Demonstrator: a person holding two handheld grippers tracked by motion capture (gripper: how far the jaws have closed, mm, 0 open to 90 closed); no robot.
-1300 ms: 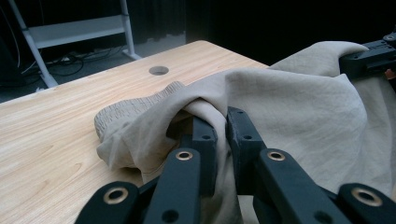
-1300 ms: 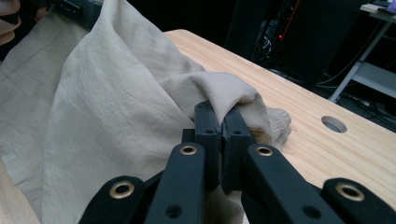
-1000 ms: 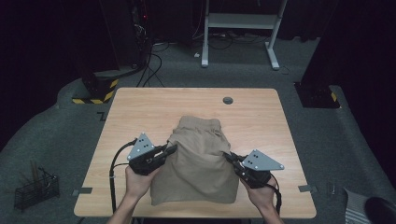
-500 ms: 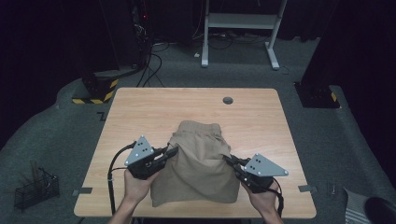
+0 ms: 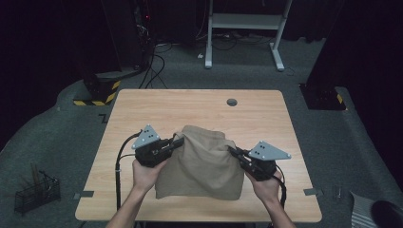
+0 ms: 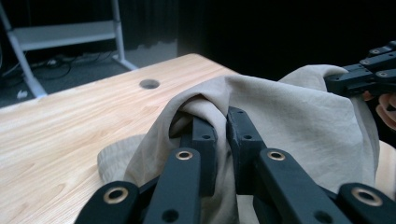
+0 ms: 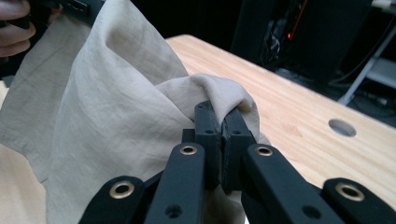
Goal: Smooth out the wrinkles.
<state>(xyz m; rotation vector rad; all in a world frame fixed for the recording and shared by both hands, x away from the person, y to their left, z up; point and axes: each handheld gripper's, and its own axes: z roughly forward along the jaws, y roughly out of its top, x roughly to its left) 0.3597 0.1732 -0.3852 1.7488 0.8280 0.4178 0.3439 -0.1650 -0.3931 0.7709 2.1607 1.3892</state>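
A beige cloth (image 5: 202,164) is held raised over the near half of the worktop (image 5: 142,107) — its lower edge resting there. The left hand-held gripper (image 5: 179,141) is clamped on its left fold, the right hand-held gripper (image 5: 232,151) on its right fold — jaws closed.

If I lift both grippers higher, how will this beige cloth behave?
The beige cloth probably stays floppy: it drapes and creases between the left gripper and right gripper. It looks light and thin. Bunched folds inside the closed jaws suggest it shouldn't slip.

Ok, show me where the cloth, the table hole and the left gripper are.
cloth (image 5: 202,166), high view, middle of the fabric.
table hole (image 5: 232,102), high view, its centre.
left gripper (image 5: 180,140), high view, jaw tips at the cloth.
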